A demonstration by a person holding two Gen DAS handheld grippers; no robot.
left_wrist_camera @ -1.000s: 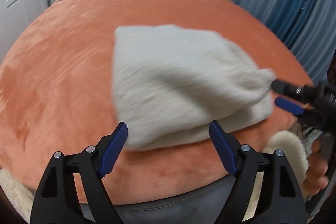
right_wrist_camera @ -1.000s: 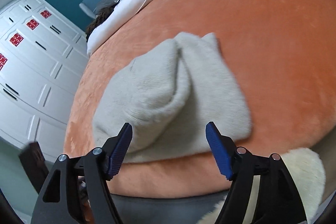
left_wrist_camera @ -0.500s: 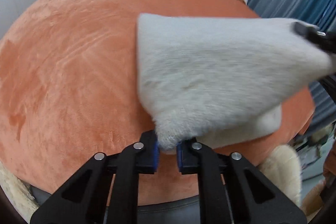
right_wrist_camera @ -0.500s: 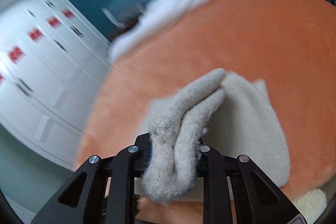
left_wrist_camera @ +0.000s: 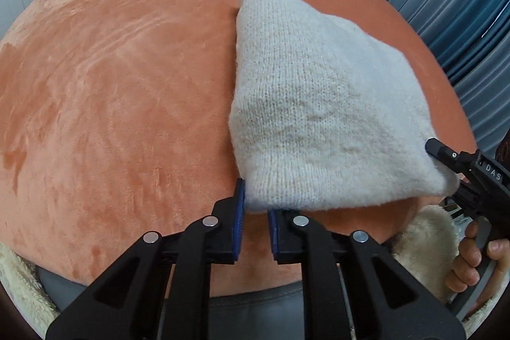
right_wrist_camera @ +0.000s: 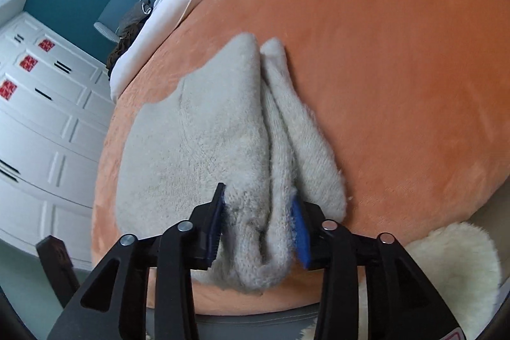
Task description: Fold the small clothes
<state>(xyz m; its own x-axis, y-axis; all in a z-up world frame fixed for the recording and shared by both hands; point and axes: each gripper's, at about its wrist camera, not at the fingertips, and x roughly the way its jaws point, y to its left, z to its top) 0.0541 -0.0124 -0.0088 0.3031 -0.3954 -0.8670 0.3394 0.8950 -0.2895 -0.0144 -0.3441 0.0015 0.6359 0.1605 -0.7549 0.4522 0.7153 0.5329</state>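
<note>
The knit garment [left_wrist_camera: 322,117] lies on the bed [left_wrist_camera: 127,85], ahead of the left claw [left_wrist_camera: 255,225], with the right claw [right_wrist_camera: 258,231] at its right corner.

Soft, even daylight fills both views, with no glare or hot spots. The orange bed cover [left_wrist_camera: 127,85] reads bright and evenly lit; only a thin, faint shadow lines the left edge of the cream knitted garment [left_wrist_camera: 318,117]. Fisheye distortion bulges the bed and bends the white cabinets [right_wrist_camera: 47,133], with dark vignetting in the corners. The left wrist view is sharp; the right wrist view is slightly smeared.
</note>
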